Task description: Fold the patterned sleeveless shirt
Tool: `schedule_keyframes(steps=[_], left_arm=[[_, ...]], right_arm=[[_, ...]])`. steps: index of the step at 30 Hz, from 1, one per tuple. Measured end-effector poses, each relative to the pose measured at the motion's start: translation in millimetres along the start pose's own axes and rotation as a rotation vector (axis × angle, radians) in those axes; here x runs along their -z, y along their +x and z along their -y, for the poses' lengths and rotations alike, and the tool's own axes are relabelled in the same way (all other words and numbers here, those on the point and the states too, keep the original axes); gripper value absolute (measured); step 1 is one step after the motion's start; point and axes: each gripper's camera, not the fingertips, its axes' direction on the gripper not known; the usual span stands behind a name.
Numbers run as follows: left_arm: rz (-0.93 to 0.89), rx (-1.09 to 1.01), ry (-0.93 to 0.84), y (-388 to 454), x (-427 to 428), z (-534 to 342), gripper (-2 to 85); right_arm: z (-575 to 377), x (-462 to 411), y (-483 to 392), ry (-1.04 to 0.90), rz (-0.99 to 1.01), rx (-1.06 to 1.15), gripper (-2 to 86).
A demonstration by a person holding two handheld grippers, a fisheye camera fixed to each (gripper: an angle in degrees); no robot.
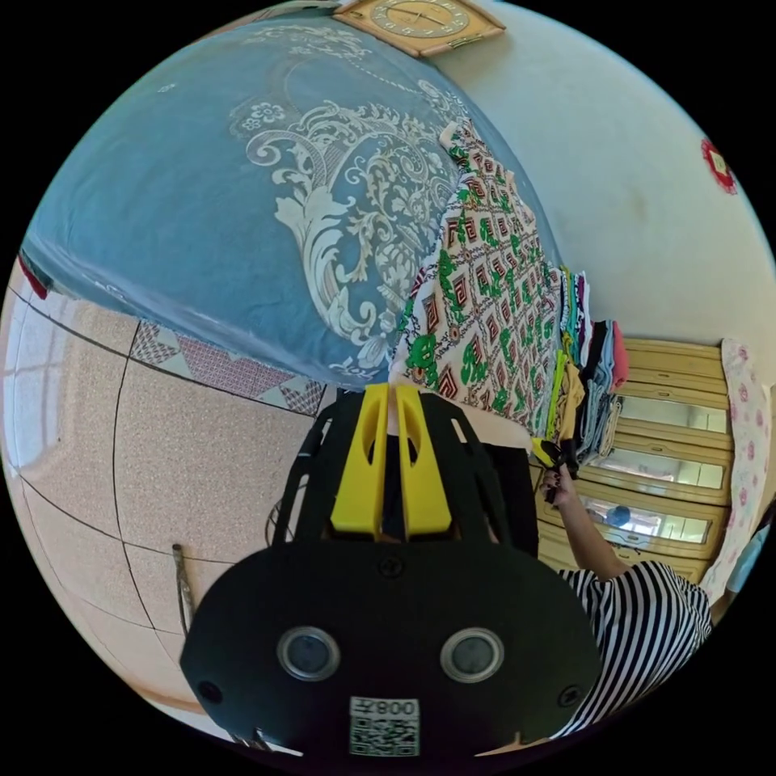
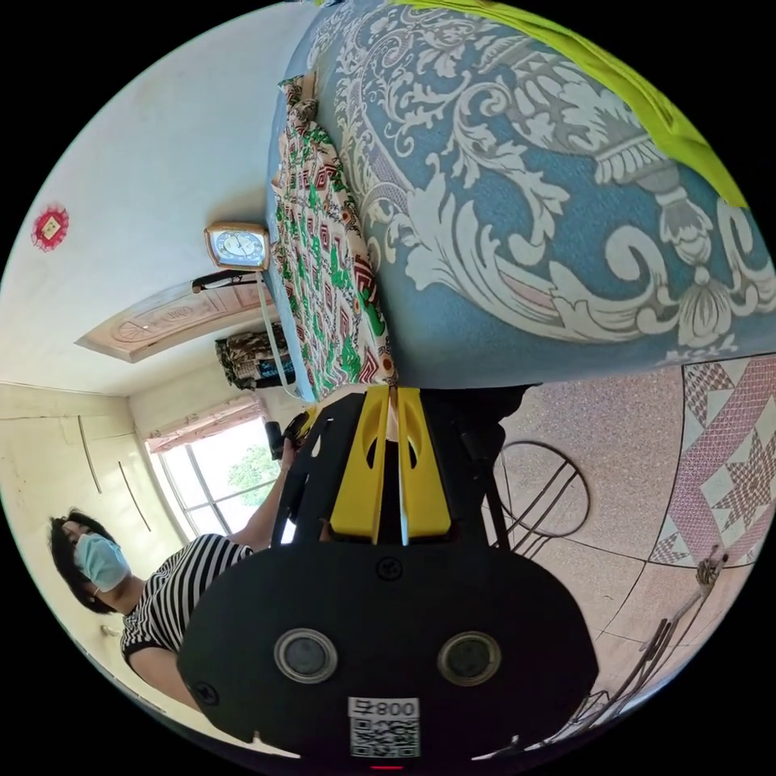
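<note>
In the left gripper view, a speckled tiled floor (image 1: 97,420) fills the near side, and beyond it lies a bed under a blue bedspread (image 1: 186,194) with a white floral scroll pattern. The left gripper (image 1: 393,396) has its yellow jaws drawn close together, with a pale edge of the patterned sleeveless shirt (image 1: 485,299) pinched between their tips at the edge of the bed; the shirt, white with green and red diamond shapes, stretches away from the jaws along the bedspread. Past it sits a stack of folded clothes (image 1: 594,364), then a wooden cabinet (image 1: 671,453), and the person's hand (image 1: 559,483) holds the other gripper near that stack, a striped sleeve (image 1: 638,614) below. A wall clock (image 1: 420,20) hangs at the top. In the right gripper view, the person in the striped top (image 2: 174,594) stands by a window (image 2: 226,477); the right gripper (image 2: 390,400) likewise has its jaws nearly closed on the shirt's hem, the shirt running up from the tips along the bed's edge.
</note>
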Motion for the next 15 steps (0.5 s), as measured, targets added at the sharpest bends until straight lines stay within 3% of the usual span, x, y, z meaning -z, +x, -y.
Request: schedule_keyframes(steps=[9,15], left_arm=[[-0.055,0.055,0.146,-3.9,25.5,48.8,0.8],[-0.043,-0.074,0.203,54.4,14.9,164.3,2.2]], right_arm=[[-3.9,29.9,-10.0,0.154,0.050,-0.026,1.8],[13.7,46.7,-58.9,0.271,-0.014,0.075,2.2]])
